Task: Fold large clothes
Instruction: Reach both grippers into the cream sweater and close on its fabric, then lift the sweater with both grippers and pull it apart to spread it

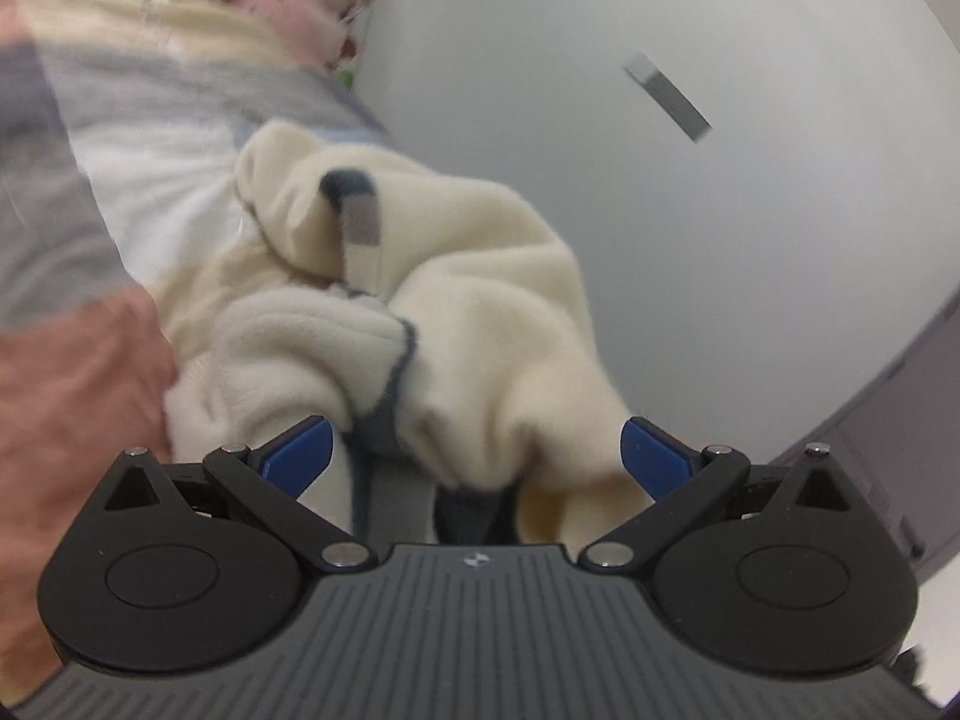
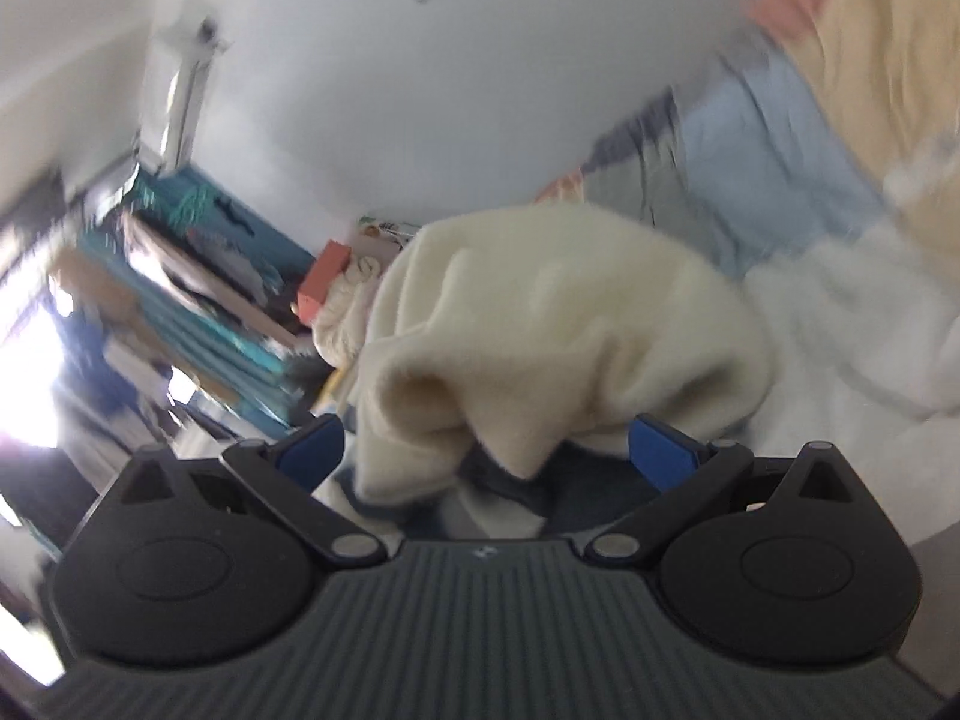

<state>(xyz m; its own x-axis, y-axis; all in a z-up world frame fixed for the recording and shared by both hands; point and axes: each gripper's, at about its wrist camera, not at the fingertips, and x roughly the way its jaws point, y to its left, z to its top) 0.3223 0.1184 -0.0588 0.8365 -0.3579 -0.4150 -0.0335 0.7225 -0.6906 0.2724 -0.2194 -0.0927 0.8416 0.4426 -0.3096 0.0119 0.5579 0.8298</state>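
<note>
A cream fleece garment (image 1: 480,300) with dark grey trim (image 1: 354,210) is bunched up right in front of my left gripper (image 1: 474,456). Its blue fingers (image 1: 300,456) stand wide apart, open, with folds of the fleece lying between them and hiding the tips. In the right wrist view the same cream garment (image 2: 540,312) is heaped over my right gripper (image 2: 486,450). That gripper is also open, its blue fingers (image 2: 660,450) spread on either side of the cloth. Both views are blurred by motion.
A patchwork bedspread (image 1: 120,120) in grey, white and pink lies to the left, with pillows at its far end. A white fluffy blanket (image 2: 852,324) lies to the right. Teal shelves (image 2: 198,276) and an orange box (image 2: 327,276) stand behind. A plain wall (image 1: 720,210) and a grey door (image 1: 900,420) fill the rest.
</note>
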